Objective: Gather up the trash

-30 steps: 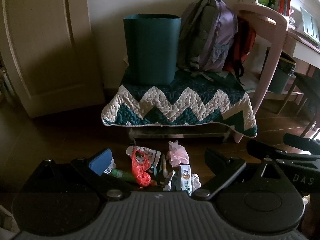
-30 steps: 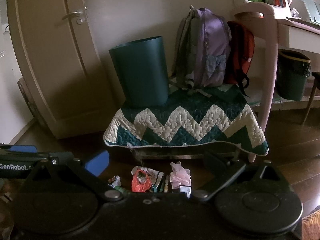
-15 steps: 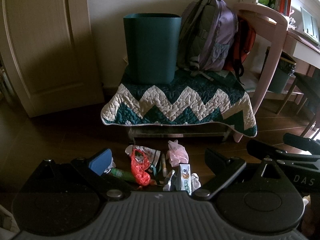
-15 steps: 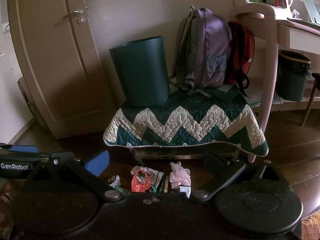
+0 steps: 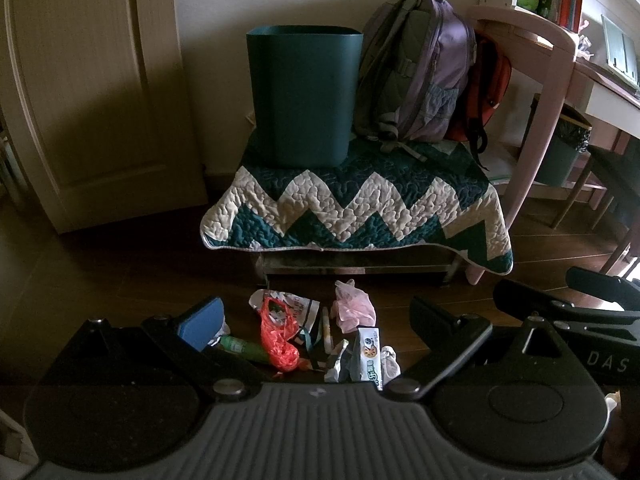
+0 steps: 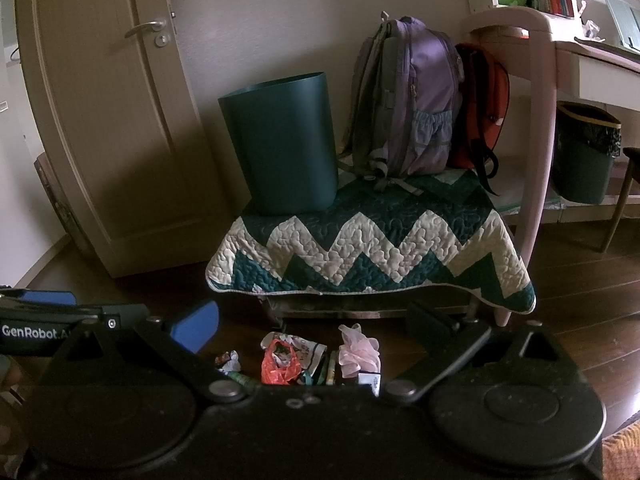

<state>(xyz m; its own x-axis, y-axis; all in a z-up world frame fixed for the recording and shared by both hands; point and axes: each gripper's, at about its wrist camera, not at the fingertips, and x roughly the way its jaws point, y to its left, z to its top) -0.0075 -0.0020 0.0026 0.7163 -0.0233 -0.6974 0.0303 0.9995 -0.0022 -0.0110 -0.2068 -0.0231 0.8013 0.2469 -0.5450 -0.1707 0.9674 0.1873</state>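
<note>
1. Both tools hang above the floor with nothing held: the left gripper (image 5: 316, 320) and the right gripper (image 6: 312, 324) each stand spread wide. The trash pile (image 5: 316, 336) lies on the dark floor (image 5: 120, 280) just in front of the bench (image 5: 356, 204), well apart from the fingers.
2. The pieces overlap: a red plastic bag (image 5: 278, 336) rests on a printed wrapper (image 5: 298, 306), with a pink bag (image 5: 354, 308) and a small carton (image 5: 367, 354) close on the right. A clamp aimed at one could drag its neighbours along or scatter them.
3. Thin film such as the red plastic bag may slip from the pads or tear if pinched at an edge.
4. The green bin (image 5: 304, 96) stands high on the quilt (image 5: 360, 208), at the far left of the bench. A light piece could flutter past the rim, and a nudge might tip the bin on the soft cloth.
5. The room is dim, so the small crumpled scraps (image 6: 229, 360) on the left are easy to miss.
</note>
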